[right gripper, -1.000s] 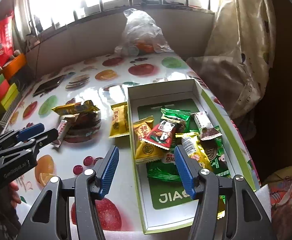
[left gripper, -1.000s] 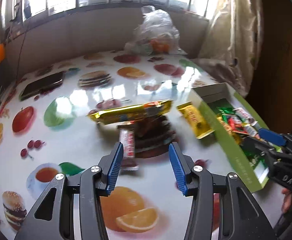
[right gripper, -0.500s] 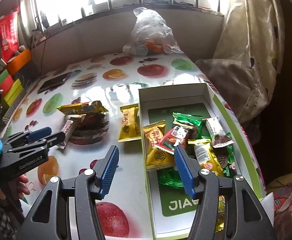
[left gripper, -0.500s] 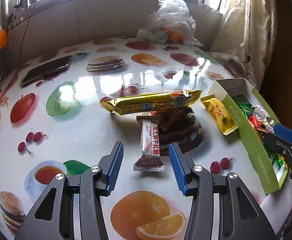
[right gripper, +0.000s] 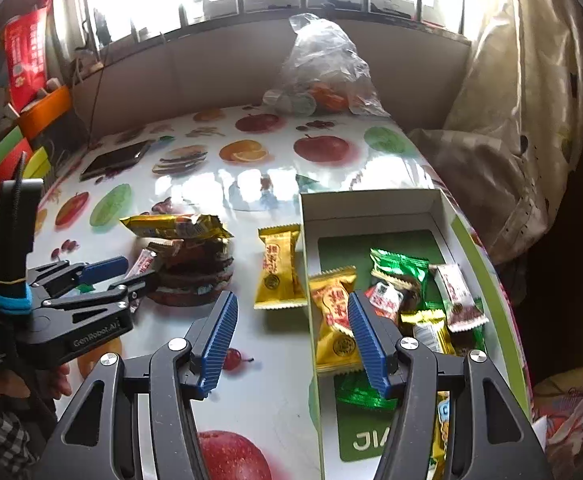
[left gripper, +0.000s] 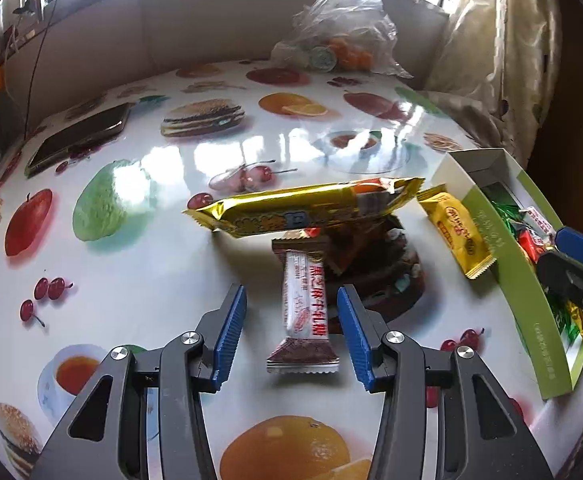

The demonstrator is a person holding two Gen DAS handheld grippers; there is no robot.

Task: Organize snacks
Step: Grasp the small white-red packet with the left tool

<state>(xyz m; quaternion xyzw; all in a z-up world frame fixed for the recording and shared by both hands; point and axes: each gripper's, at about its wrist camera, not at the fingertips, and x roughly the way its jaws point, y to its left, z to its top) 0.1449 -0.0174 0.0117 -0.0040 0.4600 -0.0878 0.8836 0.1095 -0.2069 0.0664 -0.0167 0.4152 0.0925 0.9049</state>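
My left gripper (left gripper: pixel 291 332) is open, its blue pads either side of a white and brown candy bar (left gripper: pixel 304 308) lying on the table. Beyond it lies a long gold bar (left gripper: pixel 303 210), and to the right a yellow packet (left gripper: pixel 455 236). The green and white box (right gripper: pixel 375 216) holds several wrapped snacks (right gripper: pixel 403 304). My right gripper (right gripper: pixel 291 336) is open and empty, straddling the box's left wall. The left gripper also shows in the right wrist view (right gripper: pixel 107 276), and the yellow packet (right gripper: pixel 279 268) lies beside the box.
The table has a fruit-print cloth (left gripper: pixel 131 280). A phone (left gripper: pixel 79 138) lies at the far left. A clear plastic bag (left gripper: pixel 339 36) with oranges sits at the back. A curtain (right gripper: pixel 511 128) hangs to the right. Colourful boxes (right gripper: pixel 19 136) stand at the left.
My left gripper has moved forward so the white and brown candy bar now lies between its open pads. My right gripper has drifted slightly left over the box wall.
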